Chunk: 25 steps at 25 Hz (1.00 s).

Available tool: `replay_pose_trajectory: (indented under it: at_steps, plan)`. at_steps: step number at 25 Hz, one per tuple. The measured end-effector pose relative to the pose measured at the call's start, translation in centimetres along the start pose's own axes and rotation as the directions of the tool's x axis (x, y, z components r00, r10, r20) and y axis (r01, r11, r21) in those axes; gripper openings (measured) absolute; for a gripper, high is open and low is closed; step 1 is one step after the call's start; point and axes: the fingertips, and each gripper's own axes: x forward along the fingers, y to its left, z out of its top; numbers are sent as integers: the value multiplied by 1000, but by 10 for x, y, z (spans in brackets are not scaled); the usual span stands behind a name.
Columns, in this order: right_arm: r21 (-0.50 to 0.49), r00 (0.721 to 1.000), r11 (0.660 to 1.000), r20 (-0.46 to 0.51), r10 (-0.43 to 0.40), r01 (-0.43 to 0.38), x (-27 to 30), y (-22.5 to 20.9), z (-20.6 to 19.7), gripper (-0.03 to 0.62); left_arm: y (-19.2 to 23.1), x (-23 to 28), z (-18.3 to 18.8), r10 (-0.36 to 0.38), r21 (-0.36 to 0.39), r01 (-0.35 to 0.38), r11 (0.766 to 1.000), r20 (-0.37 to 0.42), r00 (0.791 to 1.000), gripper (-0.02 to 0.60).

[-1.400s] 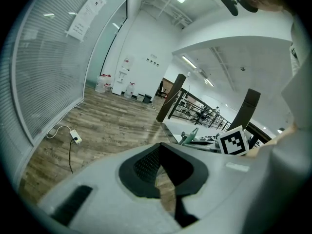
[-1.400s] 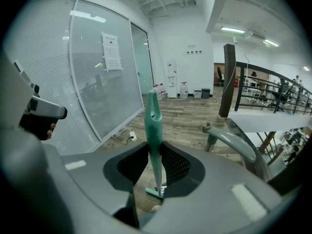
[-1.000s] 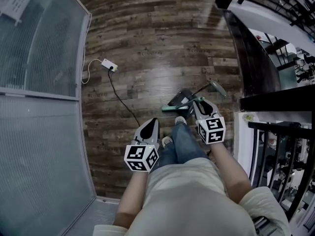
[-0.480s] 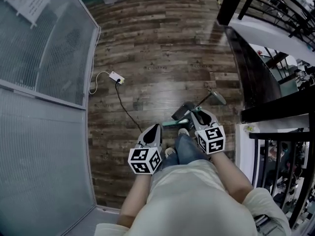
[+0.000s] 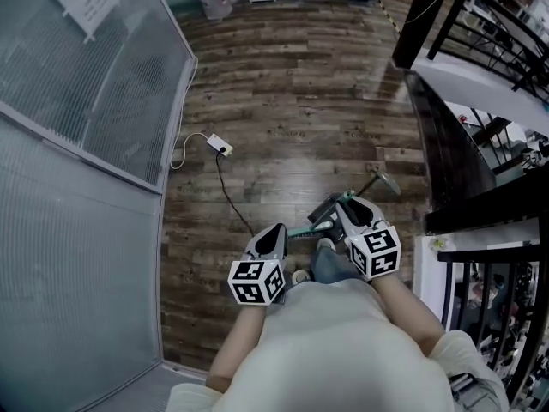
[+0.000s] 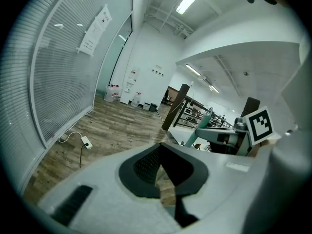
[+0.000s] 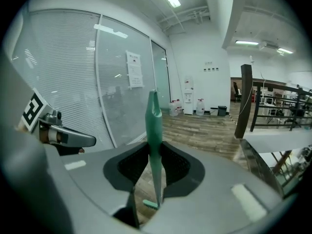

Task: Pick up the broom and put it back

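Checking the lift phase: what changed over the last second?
The person straightened up, so the floor looks farther off. Both grippers rose, the right gripper bringing the broom up. Nothing newly taken or released: the right gripper stays shut on the broom, the left gripper stays empty.

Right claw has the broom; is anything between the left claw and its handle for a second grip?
Nothing visible. The broom handle sits clamped in the right claw; the left claw hangs beside it with only open air between them.

Left gripper [image 6: 161, 151], jaws together, empty
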Motion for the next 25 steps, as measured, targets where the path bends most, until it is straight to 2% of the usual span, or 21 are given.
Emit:
replay_pose_trajectory:
  at_steps: [5, 10, 25]
  plan:
    - [-20, 999, 999, 32, 29, -28, -7, 16, 15, 94, 1, -17, 0, 5, 10, -5, 1000, 4, 1000, 5]
    - [-45, 996, 997, 62, 63, -60, -9, 34, 28, 94, 11, -32, 3, 41, 1, -41, 999, 34, 999, 6]
    - [-72, 982, 984, 84, 170, -164, 8, 82, 47, 94, 38, -62, 13, 106, -5, -106, 994, 100, 989, 5]
